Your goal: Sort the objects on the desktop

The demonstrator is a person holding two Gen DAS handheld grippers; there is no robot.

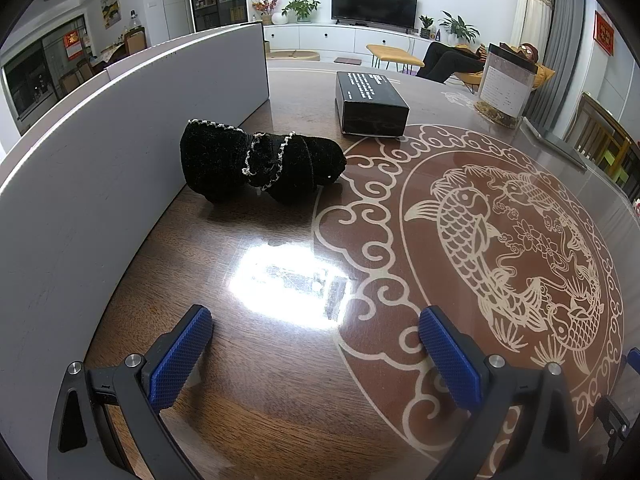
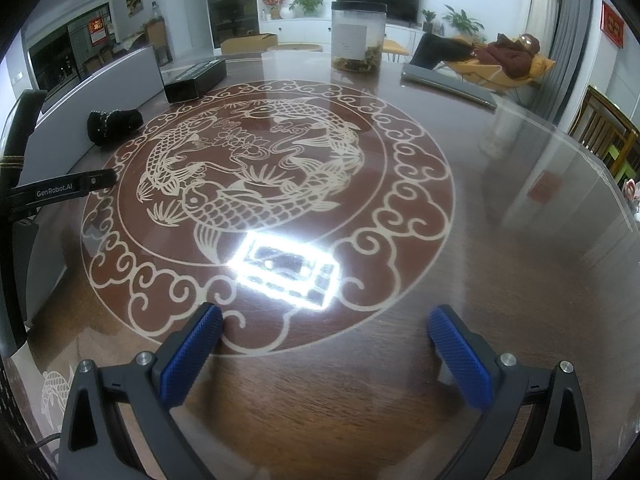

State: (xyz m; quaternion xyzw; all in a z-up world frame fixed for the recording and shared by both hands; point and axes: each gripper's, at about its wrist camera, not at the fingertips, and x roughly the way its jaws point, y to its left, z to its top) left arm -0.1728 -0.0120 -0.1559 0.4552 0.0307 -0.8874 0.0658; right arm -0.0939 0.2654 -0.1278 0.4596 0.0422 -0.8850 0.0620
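Hovering over table (image 2: 520, 200): left gripper (image 1: 316, 344), right gripper (image 2: 326, 338), both wide apart, empty; black fabric bundle (image 1: 260, 162) beside divider (image 1: 120, 152)

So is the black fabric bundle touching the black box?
Apart. The left wrist view shows bare tabletop between the black fabric bundle and the black box.

The right hand-held gripper (image 2: 326, 332) hangs wide apart, empty, above the glossy table (image 2: 500, 280).

your left gripper (image 1: 316, 330) and right gripper (image 2: 326, 330) each carry 2 blue, diamond-textured pads (image 2: 192, 358) on dark grey angular arms with silver screws (image 2: 145, 358); the left one's side reads "genrobot.ai" in white.
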